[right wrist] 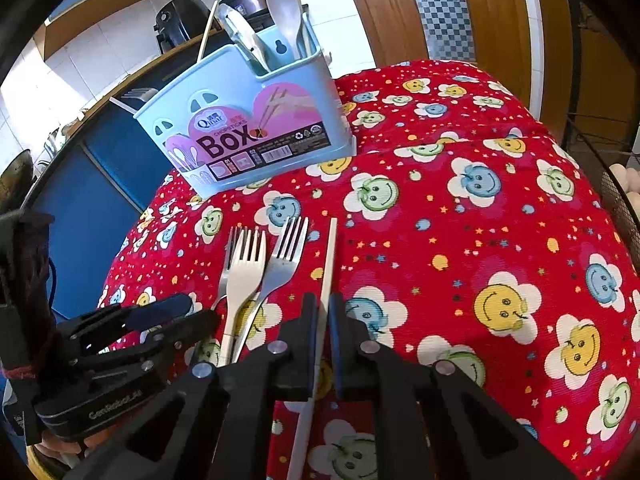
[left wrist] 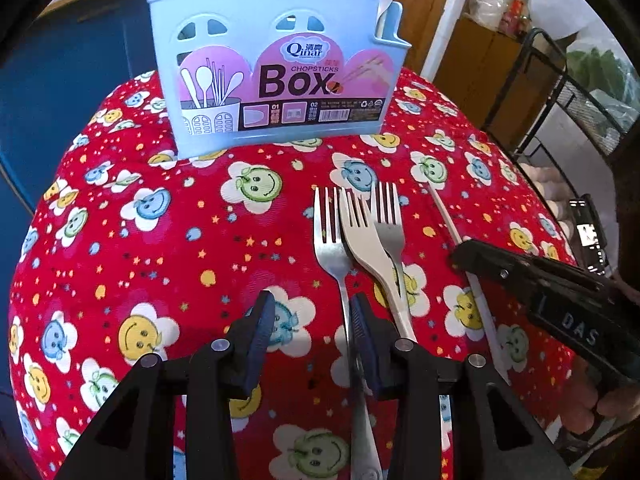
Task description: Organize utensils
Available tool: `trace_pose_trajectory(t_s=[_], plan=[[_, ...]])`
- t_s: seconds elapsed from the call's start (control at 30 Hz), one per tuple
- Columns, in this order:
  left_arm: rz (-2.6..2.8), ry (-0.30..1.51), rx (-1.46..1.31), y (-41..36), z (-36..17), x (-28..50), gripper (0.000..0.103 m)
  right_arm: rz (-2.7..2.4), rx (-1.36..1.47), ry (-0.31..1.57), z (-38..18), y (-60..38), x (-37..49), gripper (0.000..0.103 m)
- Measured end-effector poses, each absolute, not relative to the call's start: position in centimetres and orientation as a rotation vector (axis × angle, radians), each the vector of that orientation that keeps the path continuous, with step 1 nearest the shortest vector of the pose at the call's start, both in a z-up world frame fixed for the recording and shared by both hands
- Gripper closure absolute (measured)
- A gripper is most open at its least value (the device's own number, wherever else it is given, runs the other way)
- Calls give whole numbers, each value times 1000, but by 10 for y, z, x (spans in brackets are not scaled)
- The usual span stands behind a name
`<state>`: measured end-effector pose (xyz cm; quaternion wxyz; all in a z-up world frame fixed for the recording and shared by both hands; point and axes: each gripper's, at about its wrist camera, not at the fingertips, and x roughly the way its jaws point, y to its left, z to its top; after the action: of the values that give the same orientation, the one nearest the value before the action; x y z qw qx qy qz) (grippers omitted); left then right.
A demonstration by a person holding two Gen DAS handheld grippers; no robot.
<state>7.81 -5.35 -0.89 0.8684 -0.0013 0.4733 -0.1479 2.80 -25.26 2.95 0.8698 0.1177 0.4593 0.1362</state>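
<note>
Right gripper, jaws pressed together, is pinching the white chopstick for lifting; left gripper, jaws spread, is being lowered astride the steel fork lying beside two others, the blue chopsticks box being kept upright behind for loading.

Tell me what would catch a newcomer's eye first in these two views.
First the loud red smiley-flower cloth covering the whole surface. At its far edge stands a pale blue chopsticks box with a pink label, a white spoon sticking up from its side pocket. Nearer, three forks lie side by side, and to their right the right gripper is shut on a white chopstick.
</note>
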Motion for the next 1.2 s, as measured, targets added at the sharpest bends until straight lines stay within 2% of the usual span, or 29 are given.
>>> trace_pose_trajectory(t_s=[0.3, 0.4, 0.67, 1.03, 1.2], plan=[[-182, 945, 58, -53, -9, 85, 63, 292, 248, 977, 25, -257, 29, 94], [-157, 955, 39, -43, -9, 88, 67, 298, 243, 985, 23, -257, 31, 94], [-196, 987, 9, -37, -11, 104, 67, 321, 175, 1018, 23, -251, 37, 92], [-289, 960, -126, -25, -12, 135, 67, 335, 235, 1035, 20, -255, 53, 92], [-290, 944, -136, -27, -12, 138, 80, 331, 236, 1037, 19, -253, 64, 92]])
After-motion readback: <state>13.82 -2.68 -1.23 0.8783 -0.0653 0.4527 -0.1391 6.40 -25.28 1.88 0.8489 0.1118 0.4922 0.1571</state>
